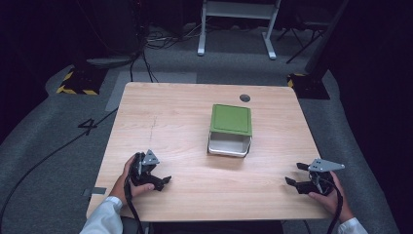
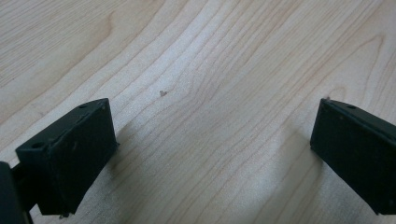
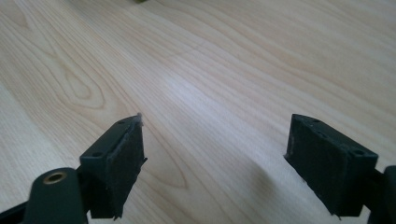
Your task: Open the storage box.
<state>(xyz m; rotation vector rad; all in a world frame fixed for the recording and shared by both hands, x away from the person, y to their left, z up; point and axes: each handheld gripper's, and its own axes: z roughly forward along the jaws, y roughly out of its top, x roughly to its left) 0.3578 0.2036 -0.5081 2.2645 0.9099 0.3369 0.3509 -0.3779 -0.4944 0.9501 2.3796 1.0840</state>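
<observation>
Box: a white box (image 1: 228, 145) with a green lid (image 1: 231, 119) is seen in the middle of the high view, a little to the right, on the wooden table (image 1: 160, 112).
Lid: it is laid flat on top of the box, and it looks closed.
Left gripper (image 1: 155, 181): it is held low near the bottom left of the high view, and its jaws are spread wide with nothing between them.
Right gripper (image 1: 295, 174): it is held near the bottom right of the high view, its jaws are spread wide too, and nothing is pinched.
Gap: both grippers are kept well apart from the box.
Step in hand: the box is probably about to be reached for, though this is only a guess.
How to do it well: the jaws should be kept spread until they are around an edge of the lid or a side of the box.
More care: the box should be held down from one side, so it is not pushed along the smooth wood.
Hard to see: how the lid is fastened cannot be told.
Hidden: the inside of the box is covered by the lid.
Cut off: a tiny green bit (image 3: 138, 1) is cut by the top edge of the right gripper view.
Left gripper view: bare wood grain is seen between the jaws.
</observation>
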